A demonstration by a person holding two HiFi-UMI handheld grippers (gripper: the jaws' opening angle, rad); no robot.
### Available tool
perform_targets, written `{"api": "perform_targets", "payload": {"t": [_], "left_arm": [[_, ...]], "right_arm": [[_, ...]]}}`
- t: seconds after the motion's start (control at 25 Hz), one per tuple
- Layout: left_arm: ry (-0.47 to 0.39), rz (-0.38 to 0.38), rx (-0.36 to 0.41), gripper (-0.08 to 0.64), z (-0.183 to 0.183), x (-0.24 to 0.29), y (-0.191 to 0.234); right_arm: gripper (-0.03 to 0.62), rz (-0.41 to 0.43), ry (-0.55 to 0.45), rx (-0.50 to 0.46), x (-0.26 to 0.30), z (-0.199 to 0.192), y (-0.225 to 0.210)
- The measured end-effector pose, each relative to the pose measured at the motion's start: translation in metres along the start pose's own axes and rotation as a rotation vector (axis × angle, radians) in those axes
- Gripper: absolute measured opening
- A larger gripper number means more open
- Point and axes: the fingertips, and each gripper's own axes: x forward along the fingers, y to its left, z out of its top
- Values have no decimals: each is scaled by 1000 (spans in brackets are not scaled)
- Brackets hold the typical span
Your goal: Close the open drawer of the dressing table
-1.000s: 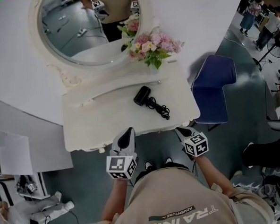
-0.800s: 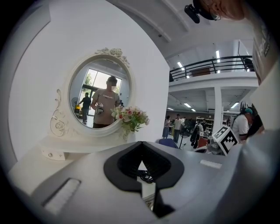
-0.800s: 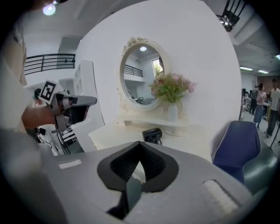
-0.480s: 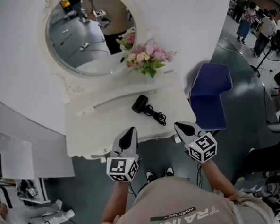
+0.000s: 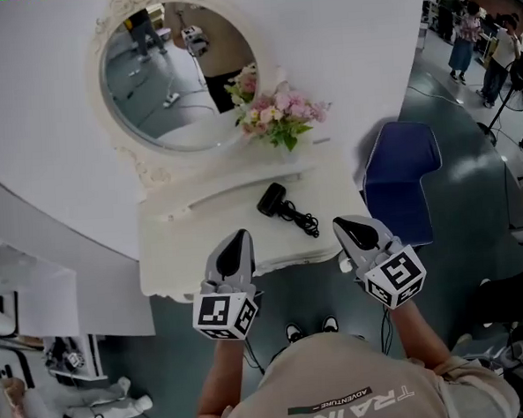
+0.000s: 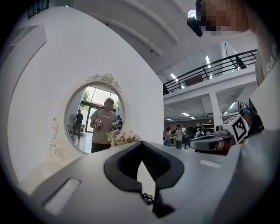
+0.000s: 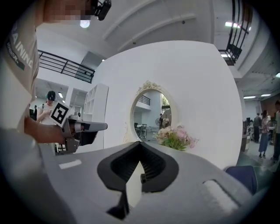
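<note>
Just ahead of the jaw tips: the dressing table (image 5: 180, 253), front edge running under both noses. Left gripper (image 5: 236, 242) pinched shut, tips touching, only a sliver of pale tabletop showing through the gap lower down, nothing held. Right gripper (image 5: 351, 227) the same story: pads met at the far end, empty.

Up and forward compared with a second ago! Then poised right at the front lip, now lifted level over the tabletop, the right one drifted outward toward the blue chair (image 5: 401, 173).

Beyond the space between the two grippers, hair dryer (image 5: 270, 197) and its curled cord, lying untouched. Farther on past the jaws, flowers (image 5: 280, 112) and the round mirror (image 5: 174, 76).

And the drawer? Somewhere below and behind the jaw tips, tucked under the tabletop lip, out of sight from above. No box sticking out toward the shoes, no open front in either gripper view. Reads as pushed home already, or very nearly; no confirming flush from up here.

Nothing touching the front now, so no push under way. Next call, by judgement: a look down at the front panel, then a flat nudge with closed jaws only on finding a gap.
</note>
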Motion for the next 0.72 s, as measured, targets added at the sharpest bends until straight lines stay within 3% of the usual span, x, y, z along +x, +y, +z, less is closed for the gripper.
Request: {"api": "perform_targets", "payload": {"t": [0.32,0.72], "left_arm": [[-64,35,31,17,26,-18,4],[-33,61,72,17,6,-22,5]], "right_arm": [[2,38,-115,-67,1,43,25],[2,40,-142,-40,2,38,41]]}}
